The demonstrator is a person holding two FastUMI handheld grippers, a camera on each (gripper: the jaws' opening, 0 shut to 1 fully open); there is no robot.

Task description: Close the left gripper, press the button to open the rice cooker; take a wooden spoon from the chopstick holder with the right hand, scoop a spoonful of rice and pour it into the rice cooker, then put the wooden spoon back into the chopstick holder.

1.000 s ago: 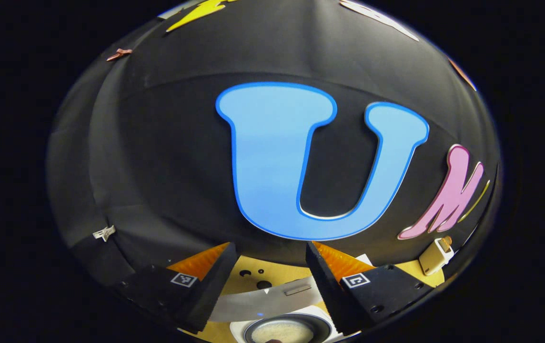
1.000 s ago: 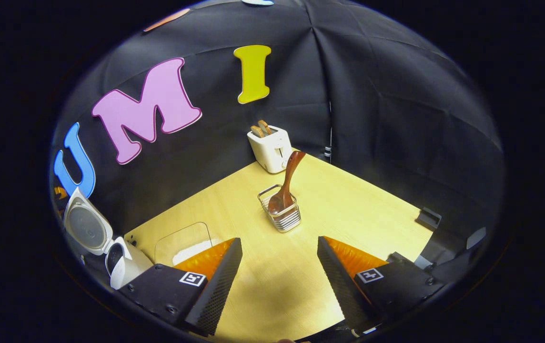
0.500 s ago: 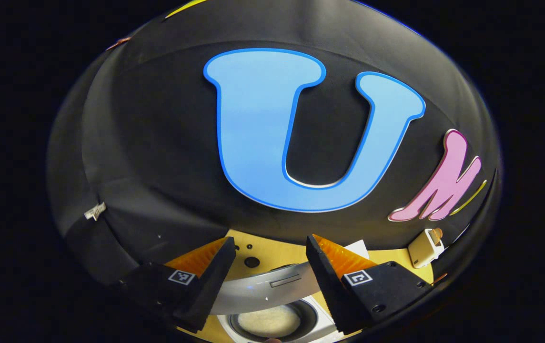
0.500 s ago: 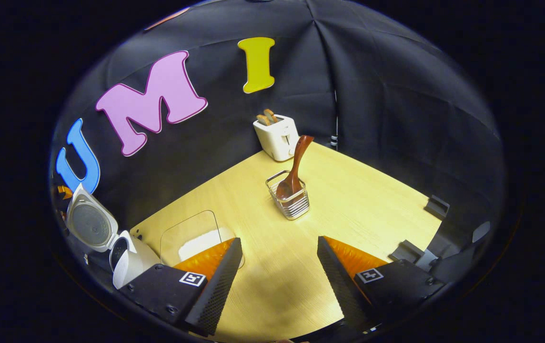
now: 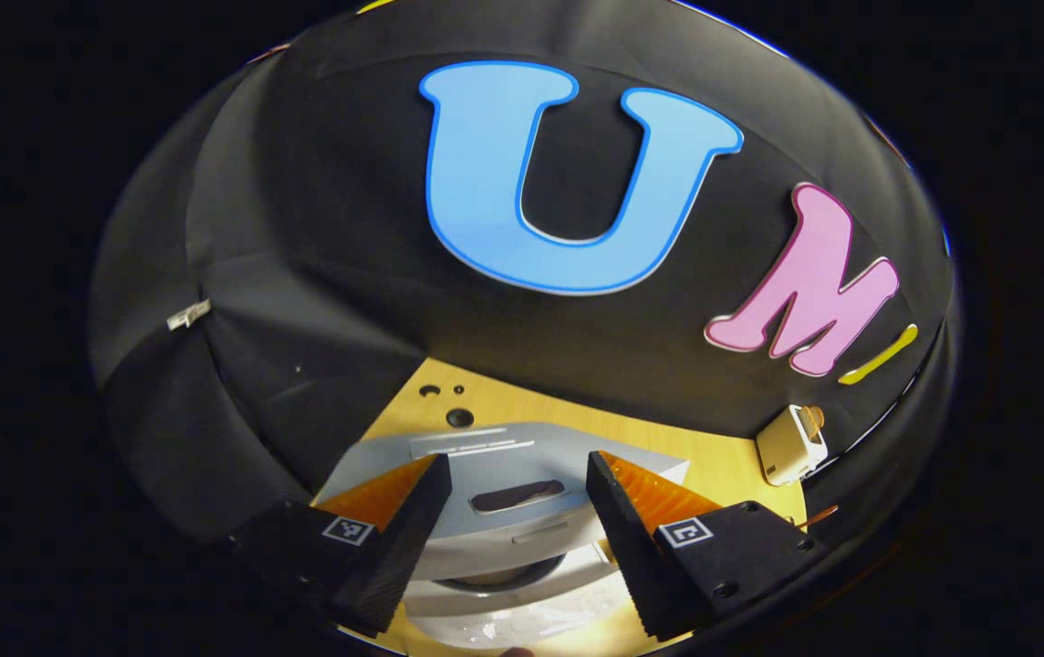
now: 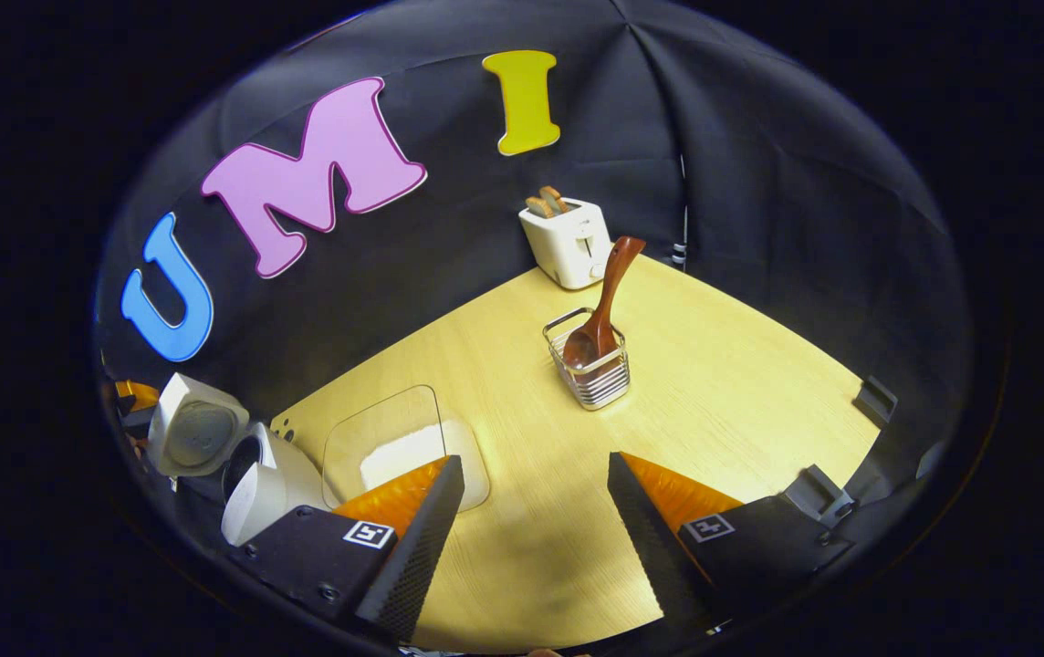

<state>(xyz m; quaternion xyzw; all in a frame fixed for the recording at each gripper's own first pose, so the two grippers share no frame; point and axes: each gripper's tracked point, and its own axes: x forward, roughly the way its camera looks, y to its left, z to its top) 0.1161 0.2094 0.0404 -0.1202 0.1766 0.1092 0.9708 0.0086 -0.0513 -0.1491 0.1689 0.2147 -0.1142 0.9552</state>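
The rice cooker (image 6: 257, 484) served as the landmark: it stood at the near left of the wooden table (image 6: 741, 383), white, with its lid (image 6: 193, 429) swung up and tilted back on its far-left side, the grey inner face of the lid turned toward the right gripper view. In the left gripper view the same lid (image 5: 504, 484) showed from above, a grey slab with a dark oval slot, leaning over the cooker's round opening.

The left gripper (image 5: 517, 525) hung just above the cooker, its fingers spread wide with the lid showing in the gap between them; they gripped nothing and touched nothing that could be made out.

Just to the right of the cooker sat a clear square container (image 6: 399, 447) with a bed of white rice (image 6: 403, 449) in it. Farther right and toward the back from the cooker stood the wire chopstick holder (image 6: 590, 370), well apart from it. The wooden spoon (image 6: 606, 301) stood in the holder, bowl down, its handle leaning up and to the right. Beyond the holder, by the booth wall, was a white toaster (image 6: 568, 242) with two slices of bread sticking out of the top.

The right gripper (image 6: 531, 538) was held over bare table to the right of the cooker, near the rice container, its fingers wide apart and empty, with the holder and spoon well ahead of them
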